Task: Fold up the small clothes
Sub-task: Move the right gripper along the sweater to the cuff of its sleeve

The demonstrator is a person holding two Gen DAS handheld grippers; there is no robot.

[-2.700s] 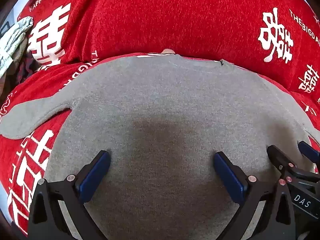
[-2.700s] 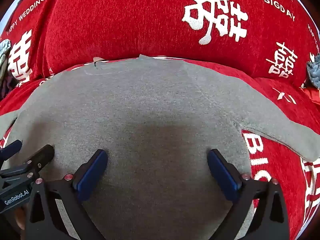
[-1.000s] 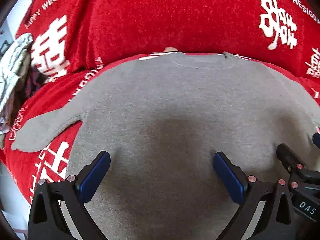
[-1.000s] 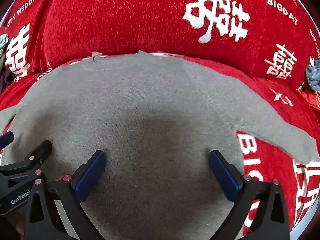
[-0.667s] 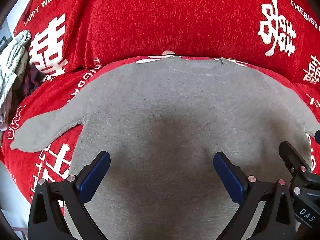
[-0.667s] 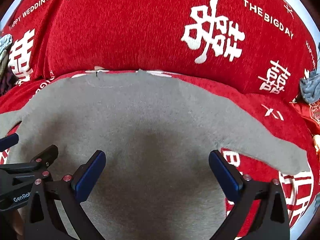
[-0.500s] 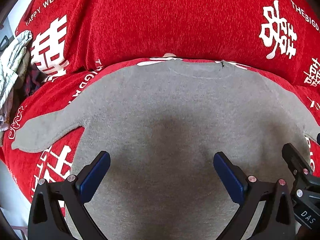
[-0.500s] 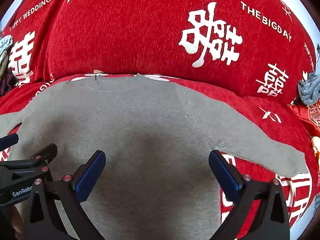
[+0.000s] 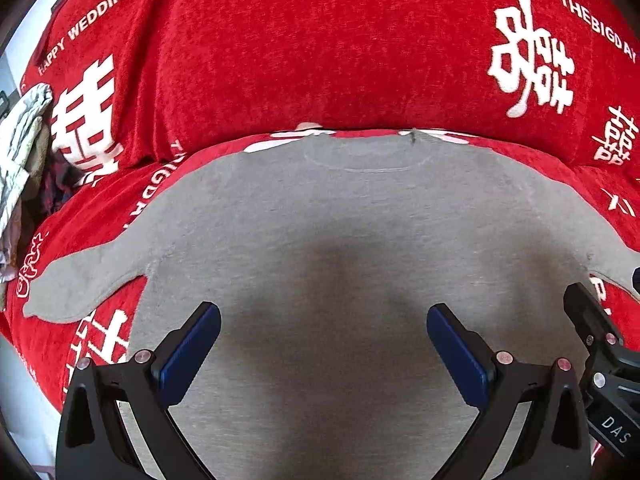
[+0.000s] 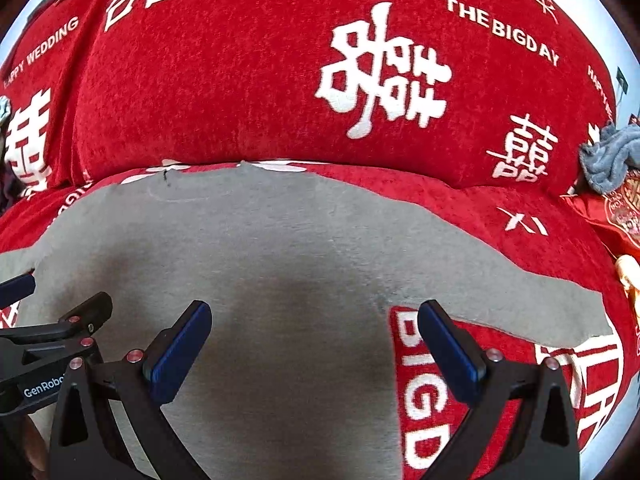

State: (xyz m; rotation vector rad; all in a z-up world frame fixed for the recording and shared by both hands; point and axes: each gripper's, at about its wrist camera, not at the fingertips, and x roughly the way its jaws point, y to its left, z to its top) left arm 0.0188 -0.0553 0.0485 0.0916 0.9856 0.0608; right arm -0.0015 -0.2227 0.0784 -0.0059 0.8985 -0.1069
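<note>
A grey sweater (image 9: 320, 216) lay flat on the red sofa cover (image 9: 320, 40), neckline toward the backrest. The left gripper (image 9: 323, 340) hovered over its body, fingers spread wide, empty. The right gripper (image 10: 314, 336), equally wide and empty, straddled the sweater's right edge below its sleeve (image 10: 520, 296).

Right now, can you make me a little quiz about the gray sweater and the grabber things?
1. True or false: the gray sweater lies spread flat on the red cover, sleeves out to both sides.
2. What is the left gripper holding? A) a sleeve B) the collar C) nothing
3. Fill in: the right gripper has one fingertip over the sweater and the other over the ____ cover.

Key: 1 true. 2 C, its jaws are wide open above the sweater. 3 red.
</note>
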